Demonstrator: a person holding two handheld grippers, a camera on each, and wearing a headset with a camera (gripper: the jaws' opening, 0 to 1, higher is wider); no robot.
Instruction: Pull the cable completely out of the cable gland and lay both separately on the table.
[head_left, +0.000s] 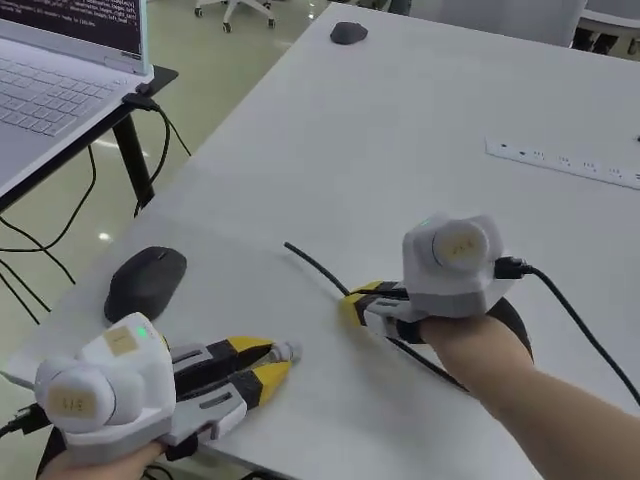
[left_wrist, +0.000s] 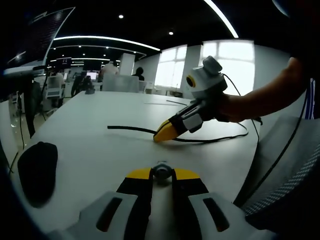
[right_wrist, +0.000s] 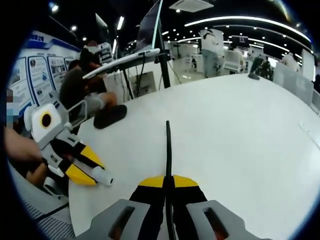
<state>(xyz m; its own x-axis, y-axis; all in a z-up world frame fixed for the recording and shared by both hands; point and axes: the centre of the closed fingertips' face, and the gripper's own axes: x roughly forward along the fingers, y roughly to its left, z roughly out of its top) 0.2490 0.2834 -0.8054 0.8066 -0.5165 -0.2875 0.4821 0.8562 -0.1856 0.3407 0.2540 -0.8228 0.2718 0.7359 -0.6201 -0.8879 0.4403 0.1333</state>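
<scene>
Cable and gland at separation. The left tool (head_left: 272, 361), jaws pressed on the small grey cable gland (head_left: 287, 352), rides low over the white tabletop (head_left: 400, 130). At its 2 o'clock in the head view, the right tool (head_left: 352, 300) pinches the black cable (head_left: 310, 262). The cable's long axis runs from the jaws toward 10 o'clock, apart from the gland. A black mouse (head_left: 145, 282) lies at 10 o'clock of the left tool. Open tabletop lies near both tools for laying each part down.

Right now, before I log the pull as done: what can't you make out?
Cable: rear end hidden under the right gripper and hand, head view.
Cable gland: mostly covered by the left gripper's jaws, left gripper view; too small elsewhere for detail.
White strip: cut off by the head view's right edge.
</scene>
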